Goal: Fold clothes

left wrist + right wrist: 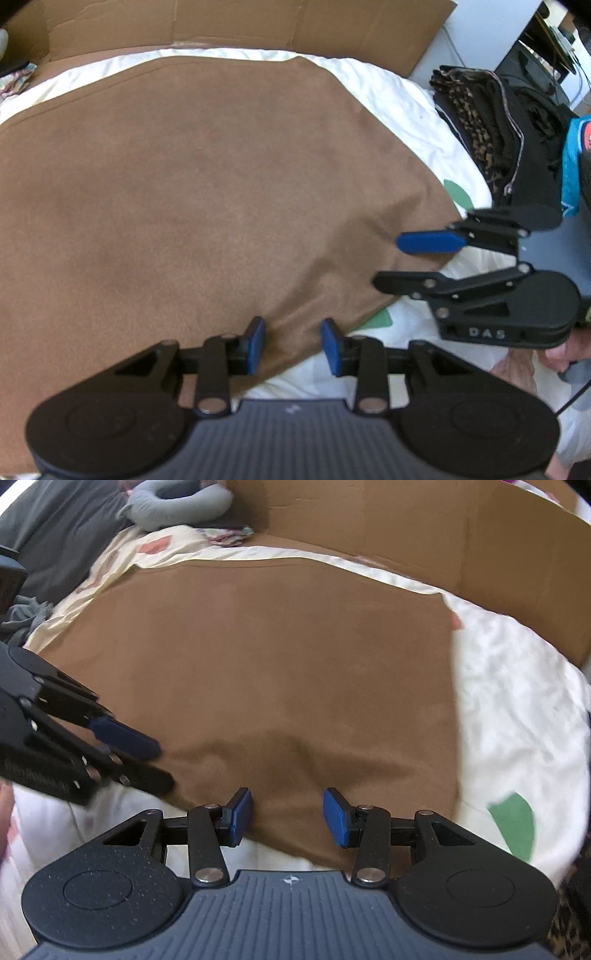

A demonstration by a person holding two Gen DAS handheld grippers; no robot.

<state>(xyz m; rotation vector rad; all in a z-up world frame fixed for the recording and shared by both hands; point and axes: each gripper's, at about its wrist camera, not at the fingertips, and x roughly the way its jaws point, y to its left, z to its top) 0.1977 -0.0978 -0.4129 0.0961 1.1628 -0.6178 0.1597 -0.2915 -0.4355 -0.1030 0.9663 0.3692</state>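
A brown garment [207, 192] lay spread flat on the white patterned bedsheet [417, 107], its far edge near a cardboard sheet [258, 22]. The left gripper [292, 345] and right gripper [287, 818] hovered wide and empty over its near edge

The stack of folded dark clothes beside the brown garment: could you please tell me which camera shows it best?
The left wrist view. There the stack of folded dark clothes sits in full at the upper right, leopard-print layer visible, beyond the brown garment. The right wrist view catches only a blurred leopard-print sliver at its bottom right corner.
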